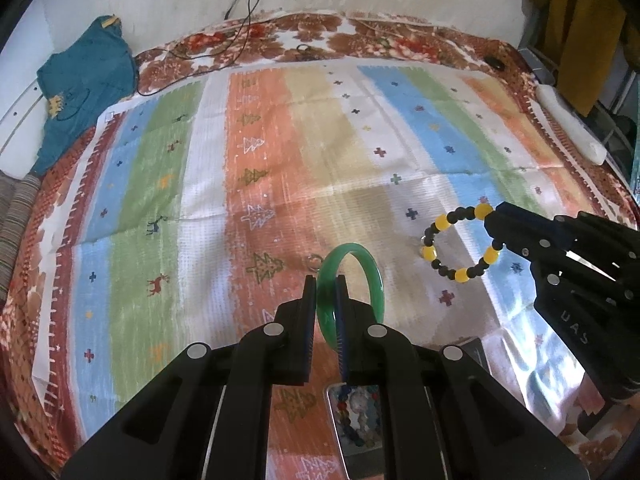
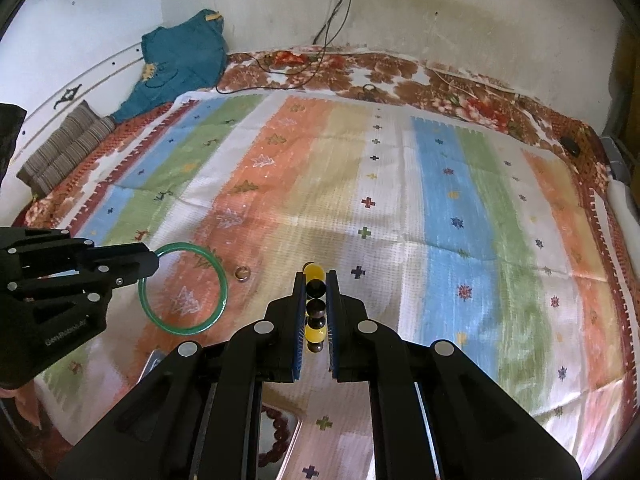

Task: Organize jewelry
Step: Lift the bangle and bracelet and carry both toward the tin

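Note:
My left gripper (image 1: 325, 286) is shut on a green bangle (image 1: 372, 280), which it holds upright above the striped cloth (image 1: 280, 160). From the right wrist view that left gripper (image 2: 154, 258) comes in from the left with the green bangle (image 2: 218, 304) hanging off its tips. My right gripper (image 2: 315, 280) is shut on a bracelet of black and yellow beads (image 2: 315, 289). In the left wrist view the right gripper (image 1: 494, 220) pinches the bead bracelet (image 1: 440, 224) by its right side. A small metal ring (image 2: 241, 273) lies on the cloth between the two grippers, the same small ring (image 1: 314, 261).
A clear tray with beaded jewelry (image 1: 356, 420) lies under my left gripper; a tray with dark red beads (image 2: 280, 432) shows under the right. A teal garment (image 1: 86, 84) and cables (image 2: 320, 52) lie at the back. A small black object (image 2: 570, 145) sits far right.

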A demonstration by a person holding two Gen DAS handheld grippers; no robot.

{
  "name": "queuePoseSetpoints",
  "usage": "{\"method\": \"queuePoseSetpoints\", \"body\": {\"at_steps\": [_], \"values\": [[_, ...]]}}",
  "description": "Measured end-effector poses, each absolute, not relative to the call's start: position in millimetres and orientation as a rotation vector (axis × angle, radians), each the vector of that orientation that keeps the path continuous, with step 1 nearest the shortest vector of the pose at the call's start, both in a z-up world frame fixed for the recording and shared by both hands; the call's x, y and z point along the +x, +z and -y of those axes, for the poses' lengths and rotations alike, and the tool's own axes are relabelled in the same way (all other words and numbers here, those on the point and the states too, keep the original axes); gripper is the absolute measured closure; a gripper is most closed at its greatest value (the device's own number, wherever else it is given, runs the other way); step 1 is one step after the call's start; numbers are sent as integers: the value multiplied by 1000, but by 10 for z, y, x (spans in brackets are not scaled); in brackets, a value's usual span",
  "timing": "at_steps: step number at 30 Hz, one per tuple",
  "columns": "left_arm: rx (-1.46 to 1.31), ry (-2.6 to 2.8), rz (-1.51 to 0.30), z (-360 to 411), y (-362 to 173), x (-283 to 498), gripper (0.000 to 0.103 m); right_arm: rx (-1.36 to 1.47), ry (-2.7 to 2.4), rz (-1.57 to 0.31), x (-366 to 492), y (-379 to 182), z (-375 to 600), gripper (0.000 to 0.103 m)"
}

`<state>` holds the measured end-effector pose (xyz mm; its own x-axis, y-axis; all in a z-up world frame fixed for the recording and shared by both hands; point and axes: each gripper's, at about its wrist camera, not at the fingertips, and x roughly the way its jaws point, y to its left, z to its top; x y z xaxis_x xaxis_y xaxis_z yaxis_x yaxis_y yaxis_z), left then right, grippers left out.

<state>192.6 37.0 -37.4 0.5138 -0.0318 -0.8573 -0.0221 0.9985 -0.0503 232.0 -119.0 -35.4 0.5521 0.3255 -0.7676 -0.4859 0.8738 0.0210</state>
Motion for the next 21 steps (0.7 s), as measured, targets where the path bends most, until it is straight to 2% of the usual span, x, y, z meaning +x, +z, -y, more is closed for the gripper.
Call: {"method": "queuePoseSetpoints", "body": {"at_steps": [21], "values": [[-79, -37, -978, -252, -160, 1328, 94, -183, 546, -804, 1709, -90, 1296, 92]]}}
